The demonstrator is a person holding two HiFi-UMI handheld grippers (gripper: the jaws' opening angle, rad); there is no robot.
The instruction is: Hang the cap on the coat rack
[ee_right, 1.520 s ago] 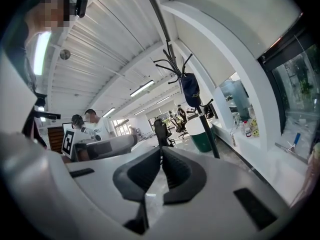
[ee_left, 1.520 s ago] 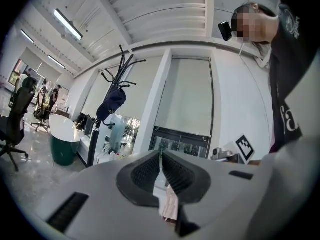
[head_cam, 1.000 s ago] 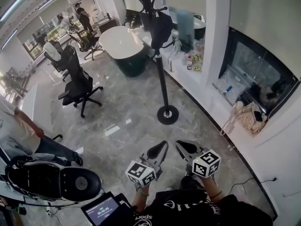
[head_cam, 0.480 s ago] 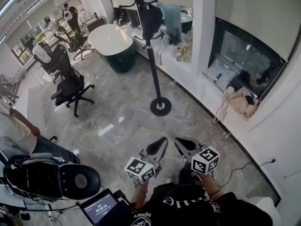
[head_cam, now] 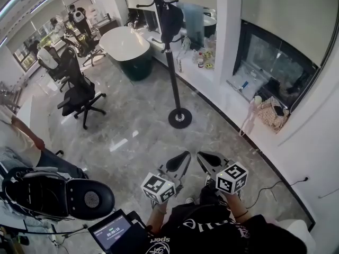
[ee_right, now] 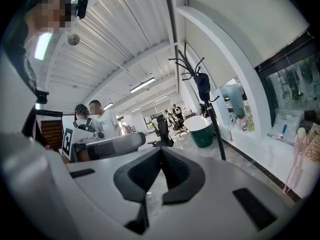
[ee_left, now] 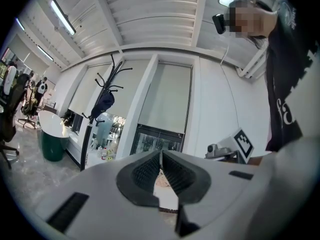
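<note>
A dark cap (head_cam: 170, 19) hangs on an upper hook of the black coat rack (head_cam: 170, 67), whose round base (head_cam: 180, 117) stands on the marble floor. The cap (ee_left: 103, 103) and the rack (ee_left: 89, 139) also show in the left gripper view, and the cap (ee_right: 202, 86) and the rack (ee_right: 216, 131) in the right gripper view. My left gripper (head_cam: 181, 159) and right gripper (head_cam: 205, 159) are held side by side low in front of me, well short of the rack. Both are shut with nothing between the jaws.
A dark green round table (head_cam: 127, 45) and black office chairs (head_cam: 79, 95) stand to the left of the rack. A white ledge (head_cam: 212, 81) runs along the right wall with bottles and a woven bag (head_cam: 273, 118). A person (head_cam: 21, 142), a black padded seat (head_cam: 58, 197) and a screen (head_cam: 111, 230) are at lower left.
The head view has swung a little, so the rack now sits slightly further left and up. Both grippers stay shut and side by side.
</note>
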